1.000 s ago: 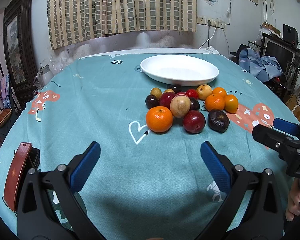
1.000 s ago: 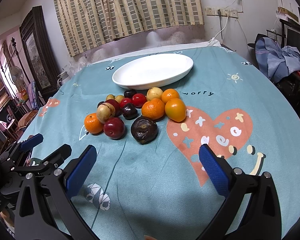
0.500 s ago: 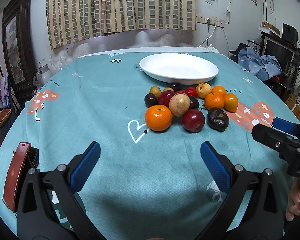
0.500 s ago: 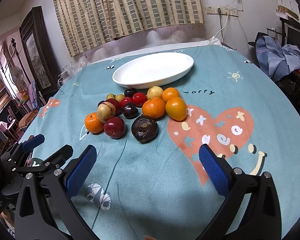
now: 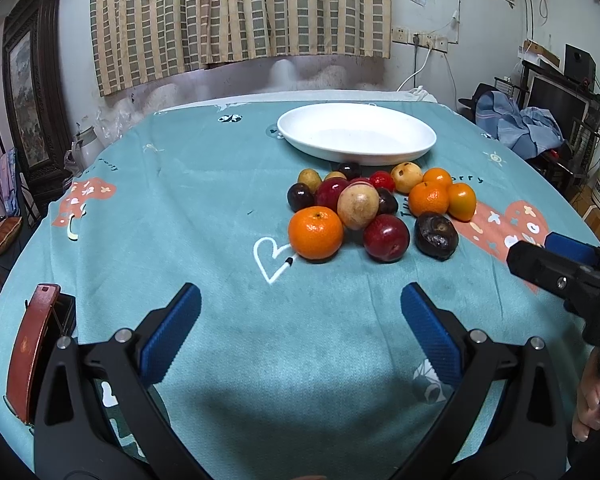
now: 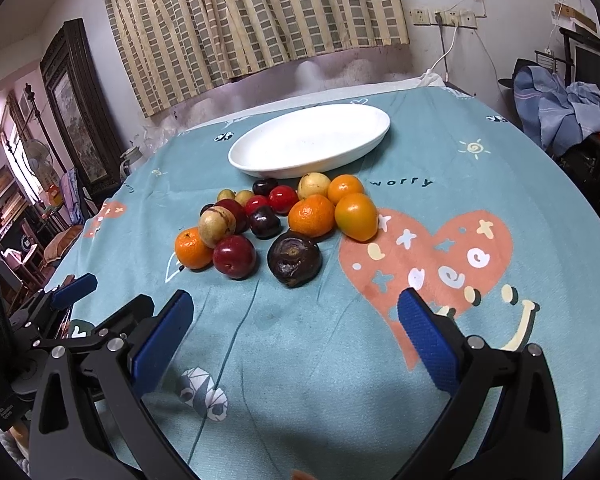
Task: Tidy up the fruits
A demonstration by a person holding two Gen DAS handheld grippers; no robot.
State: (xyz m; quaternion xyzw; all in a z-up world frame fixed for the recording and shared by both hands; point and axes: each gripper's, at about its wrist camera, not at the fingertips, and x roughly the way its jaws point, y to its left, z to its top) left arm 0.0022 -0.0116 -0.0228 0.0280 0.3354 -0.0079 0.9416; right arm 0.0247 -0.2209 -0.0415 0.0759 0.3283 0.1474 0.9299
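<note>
A pile of fruit lies on the teal tablecloth before a white oval plate (image 5: 356, 136) that holds nothing; the plate also shows in the right wrist view (image 6: 312, 142). Nearest me are an orange (image 5: 315, 233), a red plum (image 5: 386, 237) and a dark wrinkled fruit (image 5: 436, 235). In the right wrist view the dark fruit (image 6: 294, 259), red plum (image 6: 234, 257) and an orange-yellow fruit (image 6: 356, 216) sit at the front. My left gripper (image 5: 300, 320) is open and empty, short of the pile. My right gripper (image 6: 294, 324) is open and empty, short of the dark fruit.
A brown leather case (image 5: 30, 354) lies at the table's left edge. The right gripper's fingers (image 5: 560, 268) show at the right of the left wrist view. Curtains, a framed picture and cluttered furniture surround the table.
Both grippers have crept slightly toward the fruit pile; both stay open. No fruit has moved.
</note>
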